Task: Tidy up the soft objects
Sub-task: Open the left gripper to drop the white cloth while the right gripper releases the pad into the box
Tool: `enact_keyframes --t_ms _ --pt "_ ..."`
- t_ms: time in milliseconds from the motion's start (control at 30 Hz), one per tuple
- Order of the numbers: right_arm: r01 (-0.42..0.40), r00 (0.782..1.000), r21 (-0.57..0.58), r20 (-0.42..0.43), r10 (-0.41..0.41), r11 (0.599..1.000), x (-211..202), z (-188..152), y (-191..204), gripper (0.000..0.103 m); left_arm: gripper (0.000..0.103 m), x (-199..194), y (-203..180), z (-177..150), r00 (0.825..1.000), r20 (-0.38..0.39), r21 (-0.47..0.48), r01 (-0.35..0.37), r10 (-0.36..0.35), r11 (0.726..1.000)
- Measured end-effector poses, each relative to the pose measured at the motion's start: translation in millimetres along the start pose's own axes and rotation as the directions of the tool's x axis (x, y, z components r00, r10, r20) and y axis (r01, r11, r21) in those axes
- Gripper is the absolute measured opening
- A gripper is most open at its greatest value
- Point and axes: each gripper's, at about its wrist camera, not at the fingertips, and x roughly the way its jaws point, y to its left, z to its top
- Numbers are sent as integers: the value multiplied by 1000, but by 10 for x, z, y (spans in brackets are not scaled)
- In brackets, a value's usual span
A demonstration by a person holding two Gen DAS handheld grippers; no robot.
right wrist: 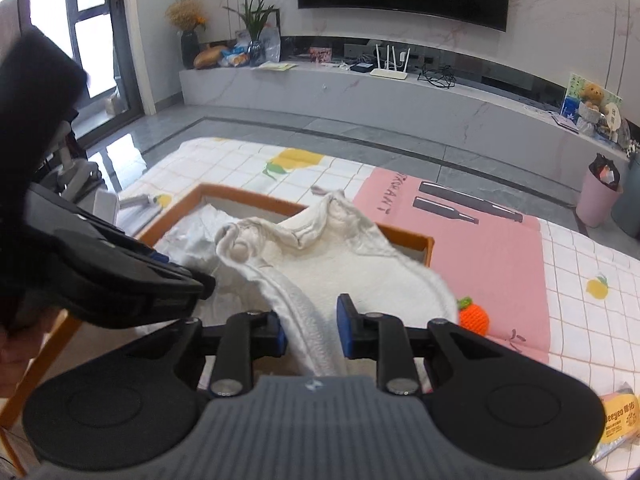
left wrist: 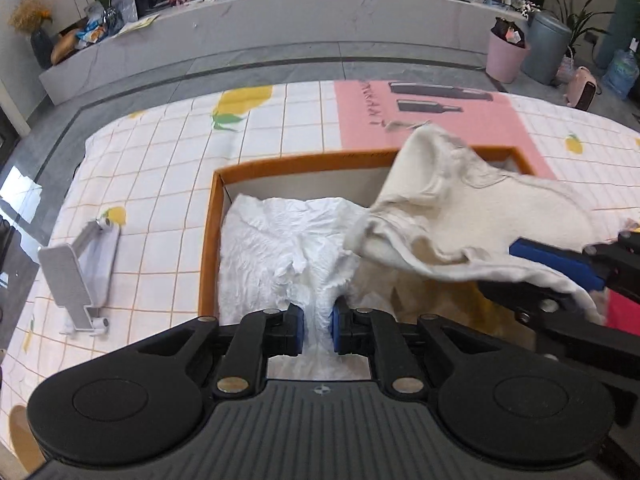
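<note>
An orange-rimmed box (left wrist: 210, 240) stands on the checked cloth and holds a crumpled white cloth (left wrist: 276, 248). My left gripper (left wrist: 317, 330) is shut on the near edge of this white cloth, low inside the box. My right gripper (right wrist: 311, 332) has its blue pads apart, with a cream towel (right wrist: 352, 276) lying between them and draping forward over the box (right wrist: 416, 240). The towel (left wrist: 460, 208) is lifted above the box's right half, and the right gripper's fingers (left wrist: 556, 262) enter from the right in the left wrist view.
A grey phone stand (left wrist: 76, 276) lies left of the box. An orange knitted fruit (right wrist: 474, 318) and a yellow packet (right wrist: 618, 420) lie right of the towel. A pink mat (right wrist: 460, 248) lies behind the box. A pink bin (right wrist: 600, 196) stands on the floor.
</note>
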Motion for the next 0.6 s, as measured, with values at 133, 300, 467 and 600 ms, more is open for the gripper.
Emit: enact_keyframes --t_ms 133,300,467,600 --pt "8 999 -27 -48 -9 1000 130 -7 42 8 26 41 14 -8 1000 -6 23 -14 14 1000" --pt "-4 997 -44 -80 0 999 187 -21 86 7 82 -256 -62 -80 998 37 119 -49 45 992" --pt "27 983 -41 -179 -34 999 406 3 115 7 88 -862 16 -281 981 193 171 -46 13 984" --pt "56 966 -15 -253 -58 998 589 49 169 7 88 -1066 35 -328 976 215 180 -67 27 981"
